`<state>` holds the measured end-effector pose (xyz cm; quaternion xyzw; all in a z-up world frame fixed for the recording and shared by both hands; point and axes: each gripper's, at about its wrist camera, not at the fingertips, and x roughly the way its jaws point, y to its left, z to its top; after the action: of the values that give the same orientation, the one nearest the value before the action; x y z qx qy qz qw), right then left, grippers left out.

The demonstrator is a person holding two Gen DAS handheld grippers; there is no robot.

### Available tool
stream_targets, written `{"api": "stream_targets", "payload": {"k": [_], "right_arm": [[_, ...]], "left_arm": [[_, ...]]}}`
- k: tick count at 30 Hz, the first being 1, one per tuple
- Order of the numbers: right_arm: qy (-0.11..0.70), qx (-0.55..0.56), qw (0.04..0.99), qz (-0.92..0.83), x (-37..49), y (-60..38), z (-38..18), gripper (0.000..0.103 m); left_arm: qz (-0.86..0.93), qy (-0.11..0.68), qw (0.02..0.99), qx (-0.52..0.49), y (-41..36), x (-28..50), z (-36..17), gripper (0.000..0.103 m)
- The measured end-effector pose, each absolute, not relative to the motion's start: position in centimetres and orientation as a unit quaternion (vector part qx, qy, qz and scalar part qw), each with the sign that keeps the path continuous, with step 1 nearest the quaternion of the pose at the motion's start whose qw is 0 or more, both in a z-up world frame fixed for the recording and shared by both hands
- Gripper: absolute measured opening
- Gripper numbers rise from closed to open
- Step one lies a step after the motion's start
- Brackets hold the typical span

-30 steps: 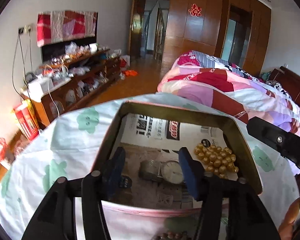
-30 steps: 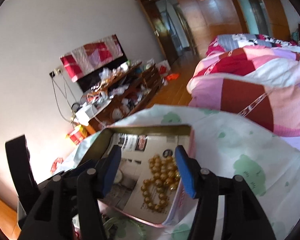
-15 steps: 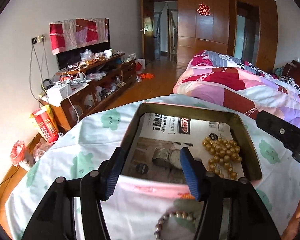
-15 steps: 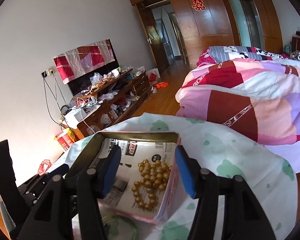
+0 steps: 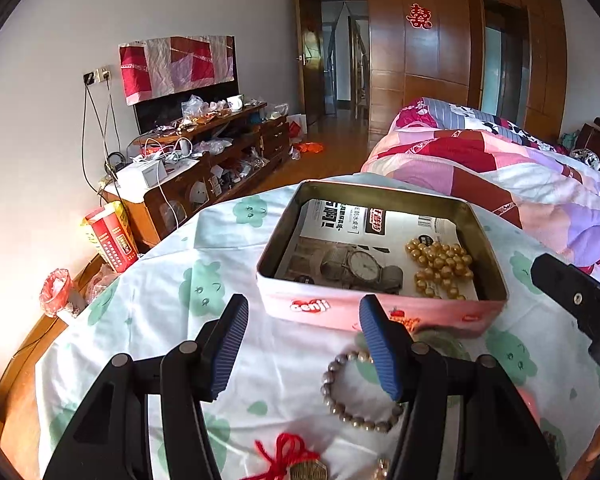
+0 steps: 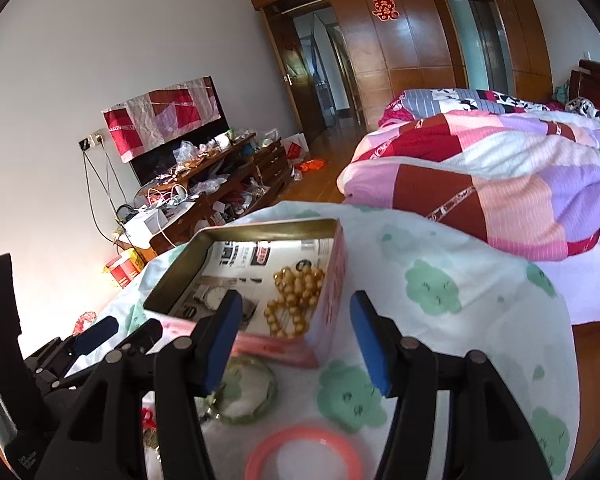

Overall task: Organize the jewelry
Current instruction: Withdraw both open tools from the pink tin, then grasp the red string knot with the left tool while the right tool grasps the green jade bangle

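An open pink tin box [image 5: 376, 312] [image 6: 332, 292] lined with newspaper stands on the cloth-covered table [image 5: 148, 320]. Inside lie a wristwatch [image 5: 362, 266] [image 6: 212, 298] and a gold bead necklace [image 5: 438, 264] [image 6: 294, 296]. In front of the box lie a grey bead bracelet [image 5: 352, 392], a green bangle [image 6: 246, 394], a pink bangle [image 6: 304, 454] and a red-corded pendant [image 5: 296, 460]. My left gripper [image 5: 304, 348] is open and empty, just short of the box. My right gripper [image 6: 296, 344] is open and empty, above the bangles at the box's near right corner.
The table edge drops off on the left toward a cluttered wooden TV stand [image 5: 204, 160] and a red bag [image 5: 112, 236]. A bed with a patchwork quilt [image 5: 500, 172] lies behind and right of the table.
Both grippers have drawn back from over the box toward me. The bracelet, bangles and pendant in front of the box have come into view.
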<state>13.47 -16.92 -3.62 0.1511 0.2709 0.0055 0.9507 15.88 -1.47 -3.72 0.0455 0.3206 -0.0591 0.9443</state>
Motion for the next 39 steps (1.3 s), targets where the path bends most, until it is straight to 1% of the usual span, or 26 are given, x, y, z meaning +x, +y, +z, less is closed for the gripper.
{"api": "stream_targets", "payload": {"k": [17,24,28,33,39], "right_arm": [[0.266,0.150,0.952,0.015,9.1,-16.2,-3.2,0.059],[0.273,0.149,0.950,0.014,8.0,-16.1,-3.5,0.059],[0.282,0.149,0.947,0.020,7.6,-15.9,-4.2,0.059],[0.295,0.135,0.945,0.033,7.2,-15.4,-4.7,0.059],[0.301,0.130,0.944,0.038,6.5,-15.3,-5.0,0.059]], "left_arm": [[-0.059,0.314,0.947,0.033,0.0,12.0,-3.0,0.059],[-0.070,0.338,0.938,-0.009,2.6,9.9,-4.8,0.059],[-0.061,0.343,0.937,-0.007,3.6,9.1,-5.6,0.059],[-0.072,0.333,0.940,-0.040,6.0,7.8,-5.2,0.058],[-0.078,0.357,0.929,-0.054,7.4,7.6,-5.7,0.058]]}}
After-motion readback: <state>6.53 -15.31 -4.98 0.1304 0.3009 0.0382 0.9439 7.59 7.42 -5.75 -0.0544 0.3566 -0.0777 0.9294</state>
